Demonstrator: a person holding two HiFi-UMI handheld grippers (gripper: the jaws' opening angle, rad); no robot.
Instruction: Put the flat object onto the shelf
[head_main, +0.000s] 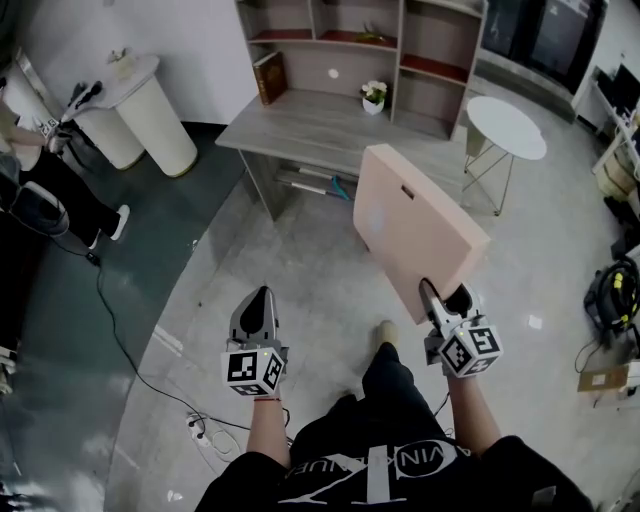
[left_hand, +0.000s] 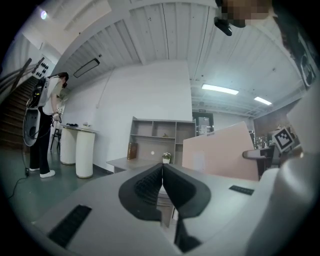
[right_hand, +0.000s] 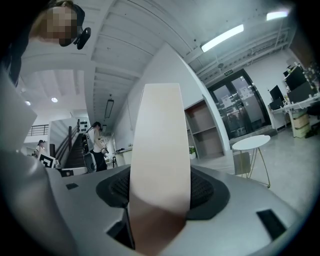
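Note:
A flat pink box (head_main: 412, 228) stands on edge in the air, held by its lower end in my right gripper (head_main: 446, 298), whose jaws are shut on it. In the right gripper view the flat pink box (right_hand: 160, 145) rises between the black pads (right_hand: 205, 187) and hides the middle. My left gripper (head_main: 260, 302) hangs lower left, shut and empty; its pads (left_hand: 150, 187) meet with nothing between them. The shelf unit (head_main: 366, 40) stands on the grey desk (head_main: 300, 130) ahead, also seen in the left gripper view as the shelf unit (left_hand: 162, 135).
On the desk sit a brown book (head_main: 270, 76) and a small flower pot (head_main: 373, 97). A round white side table (head_main: 506, 127) stands right of it, a white pedestal counter (head_main: 150, 110) at the left with a person (head_main: 40, 180) beside it. Cables (head_main: 150, 370) lie on the floor.

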